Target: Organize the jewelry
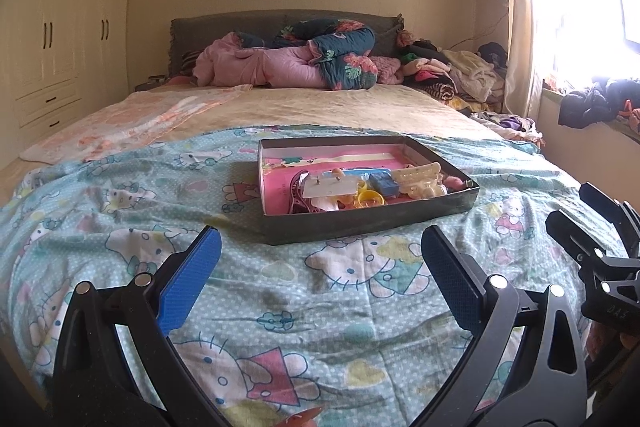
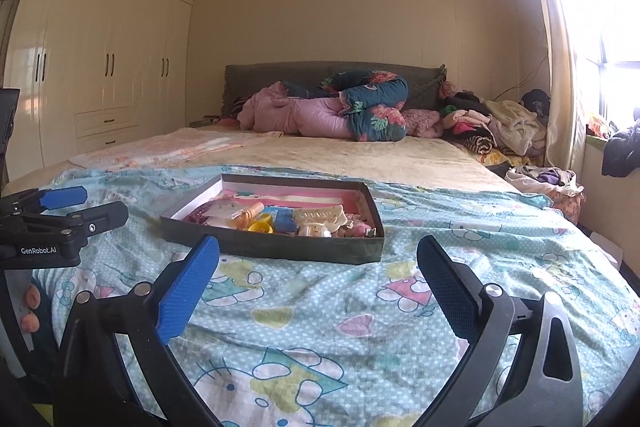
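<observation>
A shallow dark box (image 1: 360, 223) with a pink lining lies on the Hello Kitty blanket (image 1: 280, 307). It holds a heap of jewelry and hair things: a cream claw clip (image 1: 416, 179), a blue block (image 1: 383, 185), a yellow ring (image 1: 370, 197), a white earring card (image 1: 328, 187). My left gripper (image 1: 320, 247) is open and empty, hovering just short of the box. The box also shows in the right wrist view (image 2: 276, 247). My right gripper (image 2: 318, 255) is open and empty, in front of the box's near wall.
The other gripper shows at the right edge of the left view (image 1: 600, 247) and at the left edge of the right view (image 2: 60, 223). Rolled quilts (image 2: 340, 115) and a clothes pile (image 2: 492, 127) lie at the bed's head. A wardrobe (image 2: 100, 67) stands left.
</observation>
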Available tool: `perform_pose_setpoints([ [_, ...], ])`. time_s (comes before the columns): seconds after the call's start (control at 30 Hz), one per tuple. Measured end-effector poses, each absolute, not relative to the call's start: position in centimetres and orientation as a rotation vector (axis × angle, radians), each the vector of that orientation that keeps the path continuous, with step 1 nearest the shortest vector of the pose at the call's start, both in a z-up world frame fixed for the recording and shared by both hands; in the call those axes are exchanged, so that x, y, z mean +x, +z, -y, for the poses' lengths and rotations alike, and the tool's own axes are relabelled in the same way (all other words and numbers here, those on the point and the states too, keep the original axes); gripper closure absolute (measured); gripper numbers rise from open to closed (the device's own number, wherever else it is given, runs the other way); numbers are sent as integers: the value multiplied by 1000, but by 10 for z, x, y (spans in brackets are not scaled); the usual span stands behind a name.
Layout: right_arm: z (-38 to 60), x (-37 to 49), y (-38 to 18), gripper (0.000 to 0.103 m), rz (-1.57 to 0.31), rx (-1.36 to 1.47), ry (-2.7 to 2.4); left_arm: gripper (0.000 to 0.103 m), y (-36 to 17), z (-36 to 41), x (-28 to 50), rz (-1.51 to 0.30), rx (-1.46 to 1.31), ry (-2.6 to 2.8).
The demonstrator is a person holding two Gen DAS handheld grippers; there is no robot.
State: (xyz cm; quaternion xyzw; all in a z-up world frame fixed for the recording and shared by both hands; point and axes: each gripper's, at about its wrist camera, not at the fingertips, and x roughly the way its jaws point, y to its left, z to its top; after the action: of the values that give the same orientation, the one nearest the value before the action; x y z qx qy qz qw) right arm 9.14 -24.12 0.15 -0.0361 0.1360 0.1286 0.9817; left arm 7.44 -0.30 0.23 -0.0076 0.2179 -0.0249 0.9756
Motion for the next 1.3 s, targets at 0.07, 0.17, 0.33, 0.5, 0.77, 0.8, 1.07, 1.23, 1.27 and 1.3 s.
perform_pose_setpoints([
  [0.07, 242, 92, 1, 6, -276, -71, 260, 11, 0, 4, 75, -445, -14, -54],
  [0.17, 240, 92, 1, 6, -282, -71, 261, 11, -1, 6, 74, -447, -7, -53],
  [0.33, 240, 92, 0, 6, -283, -70, 264, 11, -1, 6, 74, -442, -8, -56],
  [0.5, 237, 91, 0, 6, -284, -72, 266, 11, -1, 6, 73, -443, -10, -55],
  [0.77, 236, 89, 0, 6, -279, -74, 267, 11, -1, 5, 74, -443, -8, -55],
  [0.8, 236, 89, 0, 6, -278, -74, 268, 11, -1, 5, 73, -442, -8, -54],
  [1.07, 236, 89, 1, 6, -275, -74, 268, 11, -1, 5, 74, -443, -8, -56],
  [1.23, 236, 89, 1, 6, -274, -74, 269, 11, -1, 5, 74, -442, -9, -55],
  [1.27, 236, 89, 1, 6, -274, -74, 269, 11, -1, 5, 74, -442, -9, -55],
  [1.3, 236, 88, 1, 6, -273, -74, 269, 11, -1, 5, 73, -442, -9, -55],
])
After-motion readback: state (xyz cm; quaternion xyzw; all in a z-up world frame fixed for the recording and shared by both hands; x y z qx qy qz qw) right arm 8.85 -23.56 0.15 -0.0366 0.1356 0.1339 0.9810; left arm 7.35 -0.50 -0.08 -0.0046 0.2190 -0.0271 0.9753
